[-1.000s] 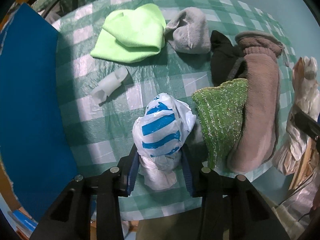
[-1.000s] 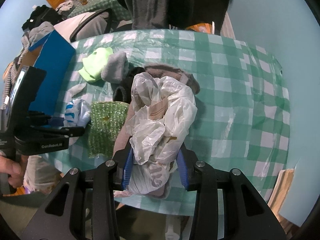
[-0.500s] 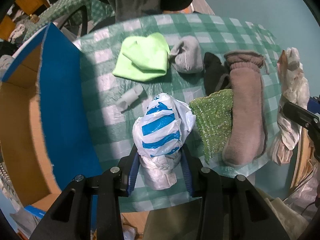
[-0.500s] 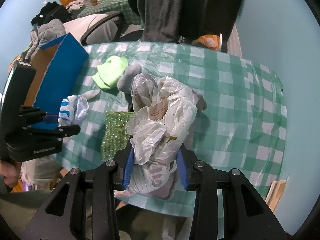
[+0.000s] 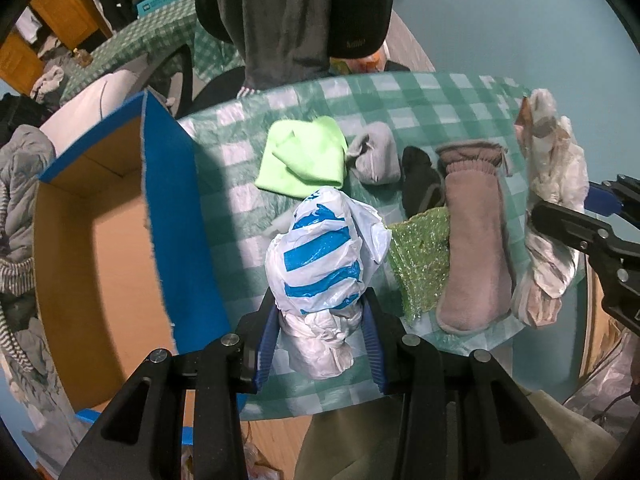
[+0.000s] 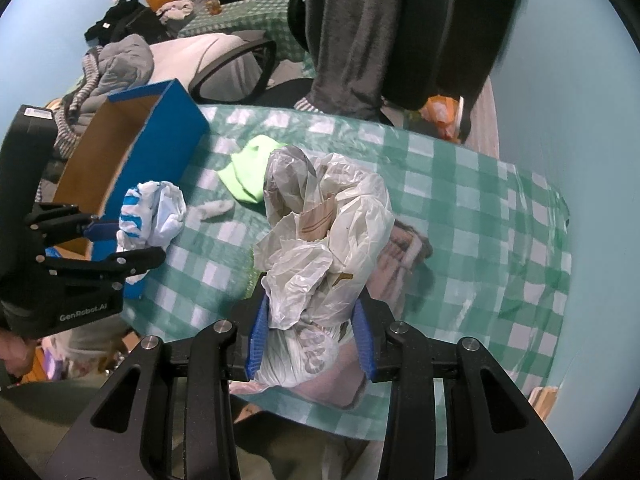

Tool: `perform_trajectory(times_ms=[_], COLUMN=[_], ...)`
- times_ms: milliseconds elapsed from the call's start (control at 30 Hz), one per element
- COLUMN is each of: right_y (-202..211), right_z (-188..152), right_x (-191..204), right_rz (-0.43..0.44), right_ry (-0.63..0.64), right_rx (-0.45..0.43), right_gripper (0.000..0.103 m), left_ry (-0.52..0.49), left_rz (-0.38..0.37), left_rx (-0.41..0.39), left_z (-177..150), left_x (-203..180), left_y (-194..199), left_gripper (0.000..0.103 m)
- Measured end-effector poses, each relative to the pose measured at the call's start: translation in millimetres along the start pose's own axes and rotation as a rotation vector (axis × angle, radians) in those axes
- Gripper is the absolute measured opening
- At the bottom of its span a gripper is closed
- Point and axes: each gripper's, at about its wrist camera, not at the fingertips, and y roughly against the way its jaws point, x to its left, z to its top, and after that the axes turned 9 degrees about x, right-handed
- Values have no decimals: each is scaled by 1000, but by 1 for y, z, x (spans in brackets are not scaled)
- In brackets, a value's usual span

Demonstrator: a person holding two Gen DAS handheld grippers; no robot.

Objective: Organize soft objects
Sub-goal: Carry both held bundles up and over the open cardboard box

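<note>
A: Where's the blue cardboard box (image 5: pixel 180 216)?

B: Left half of the left wrist view, open side up, standing against the checked table (image 5: pixel 420 108). It's just left of the left gripper (image 5: pixel 320 344), so that hand is nearer.

A: And its load?

B: Clenched on the blue-striped plastic bag (image 5: pixel 320 256), at centre. The right gripper (image 6: pixel 310 344) clamps the clear plastic bag (image 6: pixel 328 240) at centre; the box lies upper left there, well apart.

White lettering "GenRobot.AI" stands on the black body of the left gripper (image 6: pixel 122 246). A small pale word on the dark chair back (image 5: pixel 356 20) is too blurred to read, perhaps a brand.
</note>
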Motion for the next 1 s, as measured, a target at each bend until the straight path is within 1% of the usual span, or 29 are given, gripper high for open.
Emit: perform_trajectory(times_ms=[333, 700, 1000], right_y=[13, 19, 21], right_z=[18, 36, 52], right_x=[26, 57, 88], right_rz=[16, 38, 61], right_ry=[71, 152, 225], right_rx=[-22, -26, -33], right_gripper=[37, 37, 37], left_ry=[33, 75, 139], left_rz=[5, 10, -3], left_rx=[-30, -43, -61], left_z=[-10, -21, -32], left_x=[22, 54, 79], left_y=[24, 37, 48], left_gripper=[39, 39, 39])
